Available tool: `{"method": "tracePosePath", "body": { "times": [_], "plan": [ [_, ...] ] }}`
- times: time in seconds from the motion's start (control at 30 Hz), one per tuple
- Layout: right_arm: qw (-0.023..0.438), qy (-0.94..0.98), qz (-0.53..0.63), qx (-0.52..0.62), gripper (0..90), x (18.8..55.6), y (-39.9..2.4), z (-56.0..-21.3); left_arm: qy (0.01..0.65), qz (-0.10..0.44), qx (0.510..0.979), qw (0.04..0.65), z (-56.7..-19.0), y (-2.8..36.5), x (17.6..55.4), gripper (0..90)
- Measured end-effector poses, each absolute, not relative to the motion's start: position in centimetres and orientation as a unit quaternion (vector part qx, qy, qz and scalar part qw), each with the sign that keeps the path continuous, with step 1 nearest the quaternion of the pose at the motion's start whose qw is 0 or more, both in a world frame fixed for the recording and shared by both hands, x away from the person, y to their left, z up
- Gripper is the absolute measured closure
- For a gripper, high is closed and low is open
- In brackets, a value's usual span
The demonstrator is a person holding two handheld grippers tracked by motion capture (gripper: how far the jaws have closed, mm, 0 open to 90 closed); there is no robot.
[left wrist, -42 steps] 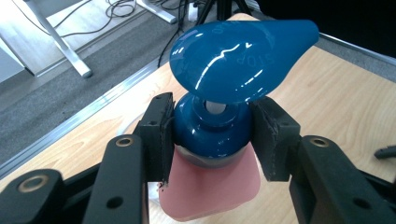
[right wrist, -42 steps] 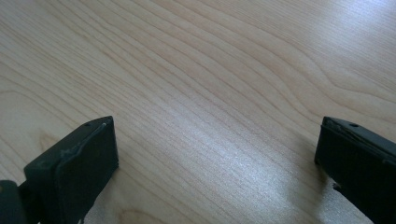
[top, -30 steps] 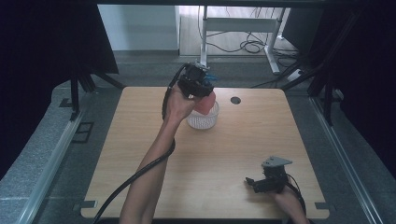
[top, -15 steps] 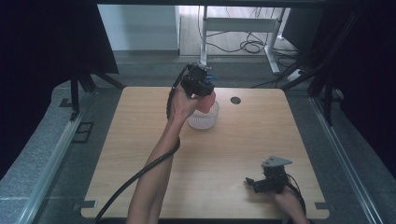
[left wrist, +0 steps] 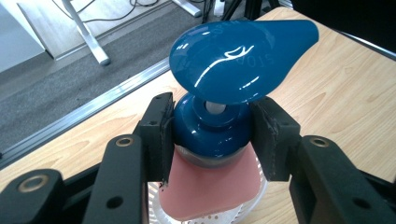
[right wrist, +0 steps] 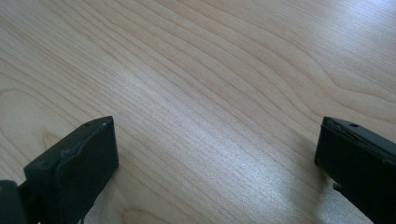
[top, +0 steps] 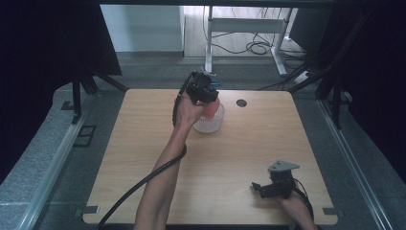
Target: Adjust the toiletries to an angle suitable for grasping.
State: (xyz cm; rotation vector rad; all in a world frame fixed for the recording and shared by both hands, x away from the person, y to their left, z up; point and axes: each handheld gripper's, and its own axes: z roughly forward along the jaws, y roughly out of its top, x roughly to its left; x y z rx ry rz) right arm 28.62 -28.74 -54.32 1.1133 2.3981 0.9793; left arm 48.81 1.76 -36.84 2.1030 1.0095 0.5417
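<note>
Two hand-held grippers: left point(left wrist: 212, 135) clamps pump bottle point(left wrist: 219, 135) above basket point(top: 210, 125), right point(right wrist: 215, 163) gapes near table point(top: 143, 143) edge.

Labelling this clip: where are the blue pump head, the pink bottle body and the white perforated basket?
blue pump head point(left wrist: 233, 51), left gripper view, glossy top.
pink bottle body point(left wrist: 210, 186), left gripper view, front face.
white perforated basket point(top: 213, 125), high view, right wall.

Grey floor point(top: 158, 67), dark curtains point(top: 43, 48), white desk frame point(top: 249, 26)
</note>
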Motion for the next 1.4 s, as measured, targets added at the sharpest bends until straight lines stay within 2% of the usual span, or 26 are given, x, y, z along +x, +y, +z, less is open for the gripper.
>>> {"method": "tracePosePath", "body": {
  "times": [1.4],
  "plan": [
    [0.160,0.840,0.342,0.389,0.0,28.6,-28.7,-54.3,0.418,0.207,0.811,0.353,-42.8,1.7,49.3,52.7]
  ]
}}
